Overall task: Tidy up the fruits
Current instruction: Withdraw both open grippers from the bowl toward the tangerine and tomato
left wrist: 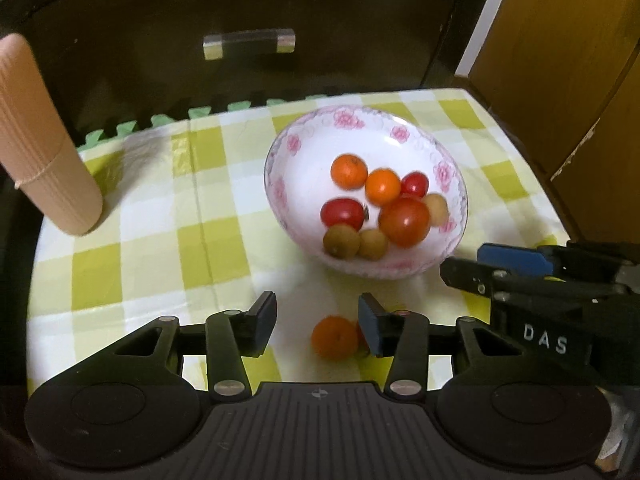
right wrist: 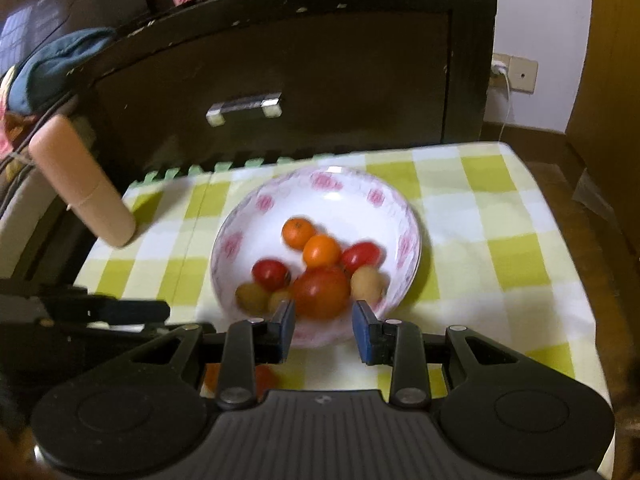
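Note:
A white bowl (left wrist: 304,160) with pink flowers stands on the yellow-checked tablecloth (left wrist: 140,220). It holds two small oranges (left wrist: 349,171), red tomatoes (left wrist: 405,221) and brownish round fruits (left wrist: 341,242). My left gripper (left wrist: 316,308) hangs open just in front of the bowl with nothing between its pads. One orange (left wrist: 334,338) lies on the cloth beside its right finger, with something red half hidden behind that finger. My right gripper (right wrist: 324,312) is at the bowl's near rim (right wrist: 320,340), its jaws slightly apart and empty. It also shows in the left wrist view as the right gripper (left wrist: 466,258).
A ribbed pink cylinder (left wrist: 48,140) leans at the table's far left corner. A dark cabinet with a metal handle (left wrist: 248,42) stands close behind the table. Wooden panels (left wrist: 560,60) rise on the right. A green foam mat edge (left wrist: 120,128) shows under the cloth.

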### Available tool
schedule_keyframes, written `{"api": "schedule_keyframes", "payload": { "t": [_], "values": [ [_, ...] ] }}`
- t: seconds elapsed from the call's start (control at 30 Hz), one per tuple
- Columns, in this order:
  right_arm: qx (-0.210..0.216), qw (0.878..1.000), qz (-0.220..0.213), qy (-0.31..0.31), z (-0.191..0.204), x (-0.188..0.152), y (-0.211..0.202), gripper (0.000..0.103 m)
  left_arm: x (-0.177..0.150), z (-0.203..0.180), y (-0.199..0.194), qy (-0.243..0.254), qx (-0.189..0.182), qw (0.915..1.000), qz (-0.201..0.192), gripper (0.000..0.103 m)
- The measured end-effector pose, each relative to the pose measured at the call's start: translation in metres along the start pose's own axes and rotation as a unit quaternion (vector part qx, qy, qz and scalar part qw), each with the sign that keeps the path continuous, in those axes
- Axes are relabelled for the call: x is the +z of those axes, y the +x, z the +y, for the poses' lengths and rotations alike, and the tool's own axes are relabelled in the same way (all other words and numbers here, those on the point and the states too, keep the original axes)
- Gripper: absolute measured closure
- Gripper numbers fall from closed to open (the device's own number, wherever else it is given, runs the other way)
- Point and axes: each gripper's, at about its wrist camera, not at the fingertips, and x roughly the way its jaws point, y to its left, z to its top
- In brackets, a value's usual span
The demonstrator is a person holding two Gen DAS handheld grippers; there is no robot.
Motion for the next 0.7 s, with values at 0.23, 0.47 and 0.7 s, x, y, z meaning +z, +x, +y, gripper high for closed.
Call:
{"api": "schedule_keyframes", "payload": {
  "t": [0.23,0.47,0.7],
  "values": [
    [-0.006,1.000,0.019,-0.001,0.001,-0.020,-0.006,0.073,-0.013,-0.007,0.016,0.024,0.001,0.9994,0.026,0.049],
    [-0.003,1.000,0.030,0.005,-0.005,-0.027,-0.004,0.073,-0.020,-0.015,0.034,0.061,-0.003,0.9973,0.041,0.049],
    [0.004,0.999,0.039,0.000,0.000,-0.028,0.002,0.073,-0.021,-0.016,0.043,0.074,-0.003,0.9964,0.041,0.047]
  ]
}}
